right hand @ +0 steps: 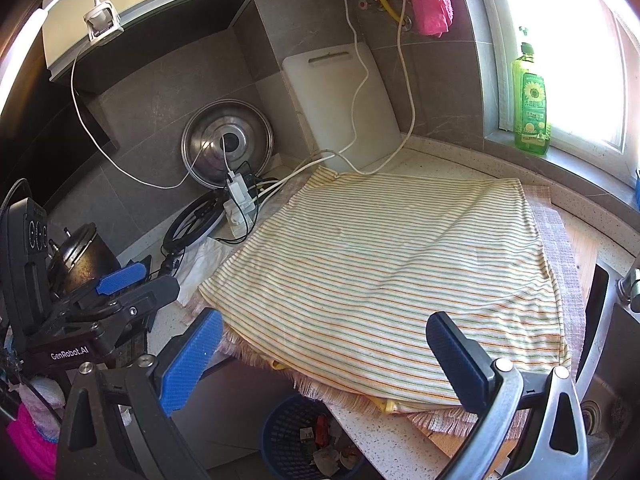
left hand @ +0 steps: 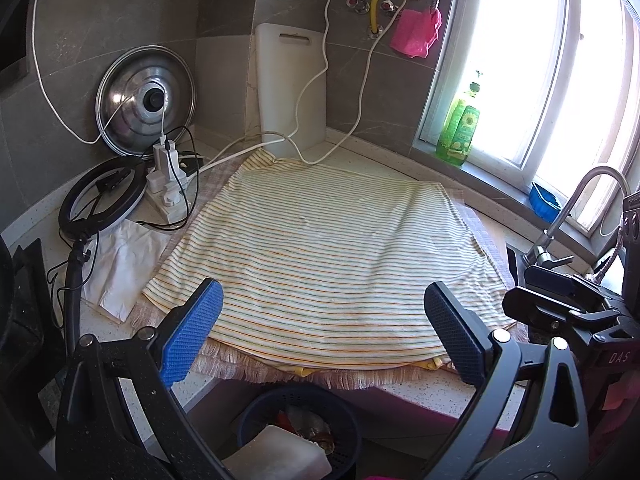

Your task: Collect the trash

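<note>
Left gripper (left hand: 324, 328) and right gripper (right hand: 324, 360) both gape wide, empty, above the striped cloth (left hand: 320, 248) on the tabletop (right hand: 384, 440). Trash fills the blue wastebasket (left hand: 298, 436) below the cloth's near edge.

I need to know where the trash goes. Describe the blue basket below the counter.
The basket is a round, dark blue bin of perforated plastic, standing upright and open-topped on the floor just below the counter edge. The counter overhangs part of it in the right wrist view. It already holds trash: crumpled wrappers, something red, scraps of paper. In the left wrist view a pale, whitish block lies across its near rim. No gripper touches it.
</note>
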{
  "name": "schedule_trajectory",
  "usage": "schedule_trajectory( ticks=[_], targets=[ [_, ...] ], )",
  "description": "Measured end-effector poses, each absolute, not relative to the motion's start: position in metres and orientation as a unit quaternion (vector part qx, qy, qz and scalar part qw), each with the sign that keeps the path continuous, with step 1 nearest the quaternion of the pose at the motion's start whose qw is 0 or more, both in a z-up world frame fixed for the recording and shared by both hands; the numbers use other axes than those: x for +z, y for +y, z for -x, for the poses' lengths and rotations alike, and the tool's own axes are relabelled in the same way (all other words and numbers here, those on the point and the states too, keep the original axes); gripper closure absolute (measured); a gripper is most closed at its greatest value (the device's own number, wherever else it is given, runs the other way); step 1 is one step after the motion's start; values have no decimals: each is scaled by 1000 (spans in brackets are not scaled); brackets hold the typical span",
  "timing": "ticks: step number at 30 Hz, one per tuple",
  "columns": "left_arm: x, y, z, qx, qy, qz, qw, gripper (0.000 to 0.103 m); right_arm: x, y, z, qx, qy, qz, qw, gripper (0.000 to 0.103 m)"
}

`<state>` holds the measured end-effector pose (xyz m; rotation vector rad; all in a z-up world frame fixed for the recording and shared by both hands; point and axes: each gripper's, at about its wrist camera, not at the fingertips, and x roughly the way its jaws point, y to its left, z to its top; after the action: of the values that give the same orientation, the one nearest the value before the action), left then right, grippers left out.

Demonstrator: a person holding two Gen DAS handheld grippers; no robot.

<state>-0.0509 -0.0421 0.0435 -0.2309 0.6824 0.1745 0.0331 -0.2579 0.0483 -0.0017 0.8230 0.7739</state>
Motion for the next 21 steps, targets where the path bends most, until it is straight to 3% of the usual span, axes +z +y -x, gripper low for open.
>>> schedule_trajectory(
  ticks=[21],
  targets=[
    [45,-47,53,90,335,117,931,1,47,-259,-31,366,392,0,844,0]
  ],
)
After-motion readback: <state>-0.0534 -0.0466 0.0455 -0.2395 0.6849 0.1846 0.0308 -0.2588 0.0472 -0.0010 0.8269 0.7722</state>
